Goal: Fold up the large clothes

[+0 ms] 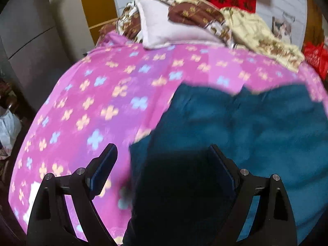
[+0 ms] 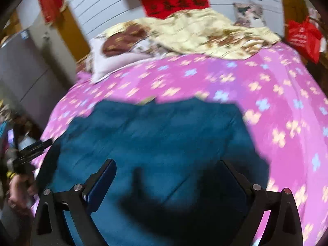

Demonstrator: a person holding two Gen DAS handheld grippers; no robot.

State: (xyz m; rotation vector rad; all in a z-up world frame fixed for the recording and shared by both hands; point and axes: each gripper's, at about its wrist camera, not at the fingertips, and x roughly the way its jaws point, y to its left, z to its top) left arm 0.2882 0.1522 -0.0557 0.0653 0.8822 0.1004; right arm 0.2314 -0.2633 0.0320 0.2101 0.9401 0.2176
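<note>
Jaws of both grippers stand spread wide, with nothing between them. The left gripper (image 1: 164, 164) hangs over the near left edge of the large dark teal fabric garment (image 1: 246, 127); the right gripper (image 2: 170, 176) hangs over the near middle of the same garment (image 2: 155, 135). Neither gripper touches the cloth, as far as the blurred views allow a reading.

Location of the garment: spread flat on the pink bedsheet with orange and blue clover print (image 1: 98, 94), on the near half of the bed. The far edge of the garment shows a shallow notch near its middle. The far end of the bed carries a pale pillow (image 1: 162, 26) and a crumpled cream and brown floral quilt (image 2: 205, 32), both well apart from the garment.

Also in the right wrist view: the person's left hand (image 2: 19, 190), at the near left edge of the bed, gripping the handle of the left gripper.

Handling estimate:
- The cloth appears soft and limp, with faint creases and quilted-looking seam lines. It should drape and sag when lifted and will not hold a shape.
- Weight is probably moderate for its area; one pinch point would let the rest drag and bunch.
- The printed sheet beneath may lift with the garment if the jaws bite too deep.

Recommended hold: pinch the hem at two well-separated points, one gripper per near corner or side edge, taking the garment layer only.
</note>
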